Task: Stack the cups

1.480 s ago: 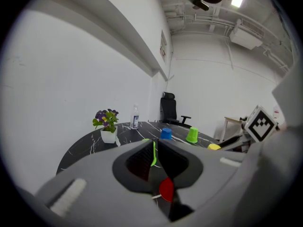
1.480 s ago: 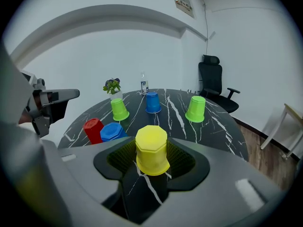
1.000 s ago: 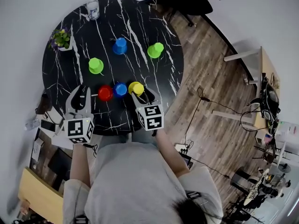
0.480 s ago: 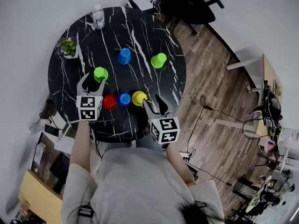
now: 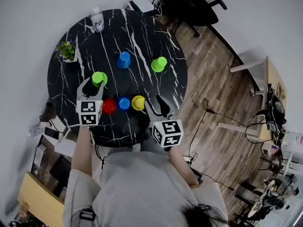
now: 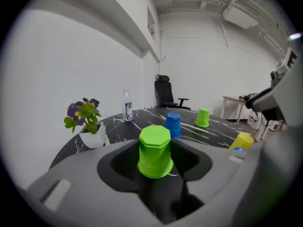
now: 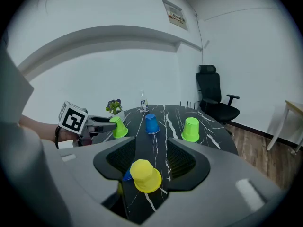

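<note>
— Cups: where are they?
— Upside down on the marble table. Red cup, blue cup and yellow cup sit in a row at centre. A second blue cup and a second green cup sit higher up.
— Grippers?
— The left gripper straddles the green cup. Its jaws have just been easing inward but stand clear of the cup. The right gripper is wide and empty, just right of the yellow cup.

A row of 3 cups lines the near edge of the table, with a lone cup behind its left end. Farther back stand a middle cup and, to its right, an outer cup. A plant sits at the left rim and a bottle at the far rim.
</note>
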Available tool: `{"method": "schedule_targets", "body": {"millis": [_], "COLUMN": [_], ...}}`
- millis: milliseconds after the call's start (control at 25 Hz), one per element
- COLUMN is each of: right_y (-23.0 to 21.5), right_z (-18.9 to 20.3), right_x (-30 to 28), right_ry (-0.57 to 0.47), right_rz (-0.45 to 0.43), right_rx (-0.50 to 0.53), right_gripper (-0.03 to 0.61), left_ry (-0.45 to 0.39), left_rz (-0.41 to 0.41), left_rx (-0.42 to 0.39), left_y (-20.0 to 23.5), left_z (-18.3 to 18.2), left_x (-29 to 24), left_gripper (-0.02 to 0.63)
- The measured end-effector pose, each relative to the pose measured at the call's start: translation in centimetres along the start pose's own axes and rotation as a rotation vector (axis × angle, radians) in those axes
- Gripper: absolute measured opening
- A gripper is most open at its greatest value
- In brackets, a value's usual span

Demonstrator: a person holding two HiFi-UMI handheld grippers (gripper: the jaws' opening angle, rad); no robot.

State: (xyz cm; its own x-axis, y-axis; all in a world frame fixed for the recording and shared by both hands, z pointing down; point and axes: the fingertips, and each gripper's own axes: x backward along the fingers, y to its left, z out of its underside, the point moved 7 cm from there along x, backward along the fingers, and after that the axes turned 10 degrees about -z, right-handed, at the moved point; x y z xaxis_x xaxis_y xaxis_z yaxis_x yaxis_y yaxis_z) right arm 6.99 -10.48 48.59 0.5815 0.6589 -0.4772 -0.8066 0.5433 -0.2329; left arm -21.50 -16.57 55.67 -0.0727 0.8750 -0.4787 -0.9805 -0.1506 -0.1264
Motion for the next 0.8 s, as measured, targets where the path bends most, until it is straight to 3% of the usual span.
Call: {"method": "schedule_targets", "body": {"millis": [280,440,800], "right_y": [0.3,0.6,1.0], "right_z": [-2.1,-3.2,-3.9], "right_x": [-1.6,-2.5,-3.1], "right_ry": [-0.024,-0.027,-0.017], "right_rz": [-0.12,-0.183,-0.276], "right_rx": [0.041,0.067,0.102], "right_gripper": [0.207,0.207,0.207], "left_ry": [-0.039,-0.052,0.002], "left_rz": [0.039,0.033,0.031], "left_rx": [0.064,0.059,0.036], "left_y": [-1.5,-3.1,-8.1], "left_z": [-3.5,-4.4,-3.1], "left_x": [6.1,9.1,11.9], "left_gripper": [0.258,0.258,0.258]}}
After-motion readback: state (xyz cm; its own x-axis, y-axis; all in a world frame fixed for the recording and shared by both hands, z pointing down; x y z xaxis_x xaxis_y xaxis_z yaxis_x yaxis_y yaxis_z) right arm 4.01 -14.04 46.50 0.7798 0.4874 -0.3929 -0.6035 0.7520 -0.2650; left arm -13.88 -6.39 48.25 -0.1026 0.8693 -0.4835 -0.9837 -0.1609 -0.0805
